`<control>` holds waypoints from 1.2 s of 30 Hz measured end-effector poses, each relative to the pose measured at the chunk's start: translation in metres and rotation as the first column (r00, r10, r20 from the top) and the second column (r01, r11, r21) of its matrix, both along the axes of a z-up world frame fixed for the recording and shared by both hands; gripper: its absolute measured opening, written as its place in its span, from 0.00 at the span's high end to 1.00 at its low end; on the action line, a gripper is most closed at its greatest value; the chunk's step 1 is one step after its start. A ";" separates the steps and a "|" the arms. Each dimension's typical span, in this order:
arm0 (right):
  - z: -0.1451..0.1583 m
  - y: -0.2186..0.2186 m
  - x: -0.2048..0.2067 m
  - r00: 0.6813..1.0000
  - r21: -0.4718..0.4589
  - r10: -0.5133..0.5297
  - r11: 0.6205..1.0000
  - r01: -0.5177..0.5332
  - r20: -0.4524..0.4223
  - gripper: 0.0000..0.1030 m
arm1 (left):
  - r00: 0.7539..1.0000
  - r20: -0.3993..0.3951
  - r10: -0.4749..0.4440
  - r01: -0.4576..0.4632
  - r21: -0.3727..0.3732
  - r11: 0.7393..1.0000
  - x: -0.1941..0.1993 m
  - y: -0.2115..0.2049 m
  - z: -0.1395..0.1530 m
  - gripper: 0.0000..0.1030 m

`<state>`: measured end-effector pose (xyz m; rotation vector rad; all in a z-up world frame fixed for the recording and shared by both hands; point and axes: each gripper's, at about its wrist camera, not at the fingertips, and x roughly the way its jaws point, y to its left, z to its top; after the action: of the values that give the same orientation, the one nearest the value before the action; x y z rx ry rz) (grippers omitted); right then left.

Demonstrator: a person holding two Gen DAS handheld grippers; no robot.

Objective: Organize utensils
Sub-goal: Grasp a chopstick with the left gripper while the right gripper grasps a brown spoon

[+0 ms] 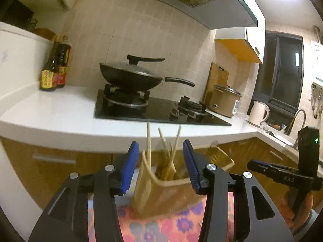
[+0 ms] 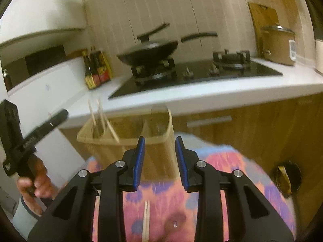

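A beige utensil holder point(image 1: 161, 195) stands on a floral cloth point(image 1: 177, 225), with several wooden chopsticks point(image 1: 149, 147) upright in its near compartment. My left gripper point(image 1: 160, 165) is open, its blue pads on either side of the holder's top, not touching. The right gripper shows side-on at the right in this view point(image 1: 282, 173). In the right wrist view the holder point(image 2: 129, 145) stands just ahead of my open, empty right gripper point(image 2: 159, 161). A chopstick pair point(image 2: 145, 221) lies on the cloth point(image 2: 218, 169) under it. The left gripper point(image 2: 30, 137) is at the left.
Behind is a white counter point(image 1: 60, 111) with a black hob, a lidded wok point(image 1: 129, 76), sauce bottles point(image 1: 54, 66), a brown cooker point(image 1: 226, 98) and a kettle point(image 1: 258, 113). Wooden cabinets point(image 2: 252, 127) run below. A round dark object point(image 2: 285, 177) sits at the cloth's right.
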<state>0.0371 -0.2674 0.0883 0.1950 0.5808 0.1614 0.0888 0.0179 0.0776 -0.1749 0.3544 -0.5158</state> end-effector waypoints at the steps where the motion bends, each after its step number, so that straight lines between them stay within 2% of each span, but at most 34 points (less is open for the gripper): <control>1: -0.002 0.000 -0.006 1.000 0.006 0.003 1.000 -0.003 -0.019 0.73 | 1.000 -0.017 -0.006 0.006 0.000 1.000 -0.007 0.004 0.000 0.58; 4: -0.011 0.005 -0.025 0.996 -0.002 0.001 1.000 -0.001 -0.086 0.73 | 0.997 -0.067 -0.026 0.027 0.014 1.000 -0.029 0.013 -0.002 0.56; 7: -0.022 0.015 -0.040 0.984 -0.008 0.018 1.000 -0.020 -0.176 0.73 | 0.992 -0.127 -0.024 0.034 0.080 0.996 -0.046 0.014 -0.010 0.54; 11: -0.044 0.027 -0.052 0.953 0.007 0.048 0.999 -0.048 -0.298 0.73 | 0.970 -0.241 -0.036 0.078 0.166 0.983 -0.068 0.013 -0.033 0.54; 13: -0.054 0.032 -0.058 0.939 0.009 0.065 0.998 -0.065 -0.338 0.63 | 0.954 -0.296 -0.046 0.108 0.195 0.975 -0.073 0.011 -0.046 0.54; 14: -0.061 0.034 -0.061 0.929 0.010 0.070 0.997 -0.072 -0.362 0.53 | 0.941 -0.335 -0.045 0.126 0.224 0.966 -0.075 0.009 -0.056 0.54; 16: -0.068 0.035 -0.065 0.917 0.002 0.061 0.998 -0.066 -0.395 0.52 | 0.921 -0.386 -0.043 0.155 0.264 0.952 -0.075 0.007 -0.068 0.54; 20: -0.083 0.033 -0.065 0.879 0.014 0.048 0.999 -0.047 -0.474 0.54 | 0.885 -0.465 -0.033 0.206 0.326 0.923 -0.072 0.000 -0.092 0.54; 23: -0.089 0.031 -0.058 0.848 0.043 0.046 0.999 -0.027 -0.528 0.61 | 0.869 -0.494 -0.031 0.232 0.350 0.907 -0.072 -0.004 -0.104 0.54; 31: -0.105 0.033 -0.038 0.799 0.012 -0.003 1.000 0.012 -0.602 0.67 | 0.858 -0.512 -0.038 0.270 0.387 0.882 -0.071 -0.015 -0.113 0.54; 34: -0.112 0.032 -0.029 0.780 0.007 -0.021 0.999 0.032 -0.626 0.68 | 0.848 -0.529 -0.026 0.276 0.399 0.874 -0.067 -0.019 -0.117 0.58; 36: -0.115 0.031 -0.023 0.771 0.006 -0.034 0.999 0.049 -0.636 0.75 | 0.842 -0.539 -0.011 0.278 0.416 0.866 -0.063 -0.023 -0.121 0.60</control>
<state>0.0138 -0.2364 -0.0269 0.2868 1.2587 0.0527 0.0258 -0.0055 -0.0435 0.2107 1.0311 -0.5140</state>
